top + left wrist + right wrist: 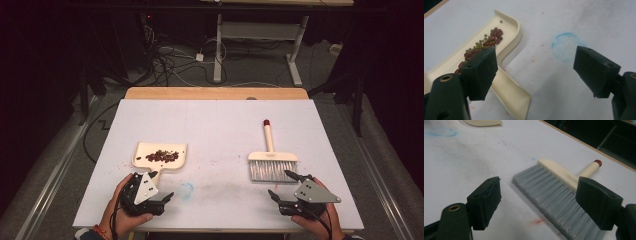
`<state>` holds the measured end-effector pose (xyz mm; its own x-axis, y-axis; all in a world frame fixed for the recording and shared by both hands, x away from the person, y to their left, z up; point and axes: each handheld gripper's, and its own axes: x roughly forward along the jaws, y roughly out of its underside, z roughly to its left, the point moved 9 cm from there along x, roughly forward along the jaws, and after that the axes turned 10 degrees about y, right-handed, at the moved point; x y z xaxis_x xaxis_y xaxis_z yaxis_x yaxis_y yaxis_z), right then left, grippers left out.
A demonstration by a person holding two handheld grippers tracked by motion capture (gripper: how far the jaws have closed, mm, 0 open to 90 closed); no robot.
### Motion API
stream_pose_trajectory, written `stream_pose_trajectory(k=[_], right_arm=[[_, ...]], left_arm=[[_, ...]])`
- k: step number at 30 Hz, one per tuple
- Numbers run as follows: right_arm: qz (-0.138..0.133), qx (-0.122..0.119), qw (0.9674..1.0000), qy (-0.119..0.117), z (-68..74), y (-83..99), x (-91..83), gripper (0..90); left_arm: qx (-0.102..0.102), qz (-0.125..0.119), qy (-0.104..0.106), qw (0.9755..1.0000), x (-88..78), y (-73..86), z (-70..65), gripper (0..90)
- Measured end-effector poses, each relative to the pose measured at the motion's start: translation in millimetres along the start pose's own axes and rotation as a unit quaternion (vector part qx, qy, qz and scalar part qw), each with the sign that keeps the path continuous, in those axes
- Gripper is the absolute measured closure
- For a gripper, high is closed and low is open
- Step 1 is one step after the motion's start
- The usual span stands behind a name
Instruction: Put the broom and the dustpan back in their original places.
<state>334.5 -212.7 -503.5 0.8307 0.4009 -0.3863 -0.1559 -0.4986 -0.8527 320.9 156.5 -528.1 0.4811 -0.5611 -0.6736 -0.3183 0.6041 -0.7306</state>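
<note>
A cream dustpan (pixel 172 149) lies left of centre on the white table, holding a pile of red and green beans (pixel 162 156). My left gripper (pixel 154 185) is open just behind the pan's handle. In the left gripper view that handle (pixel 511 96) runs beside the left jaw, with beans (pixel 484 43) beyond and nothing gripped. A hand brush (pixel 272 160) with grey bristles and a red-tipped cream handle lies right of centre, handle pointing away. My right gripper (pixel 279 183) is open just in front of the bristles (pixel 549 192), apart from them.
A faint blue ring (pixel 186 189) is drawn on the table top (pixel 215 125) between the grippers, seen as the blue ring (pixel 565 46) ahead of the left jaws. Small red stains dot the surface. A wooden strip (pixel 215 93) edges the far side; cables and a desk frame (pixel 260 45) lie beyond.
</note>
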Motion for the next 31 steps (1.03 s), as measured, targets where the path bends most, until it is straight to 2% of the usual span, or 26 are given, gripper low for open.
stream_pose_trajectory(k=[15,31], right_arm=[[-0.005,-0.001,1.0,0.002,-0.4,-3.0,-1.2,20.9],[-0.005,-0.001,0.9999,0.009,-4.8,-2.9,1.5,21.0]], left_arm=[[-0.001,0.005,0.005,1.0,2.5,1.0,-0.4,19.4],[-0.003,0.005,0.0,1.0,3.2,-0.2,2.5,19.4]])
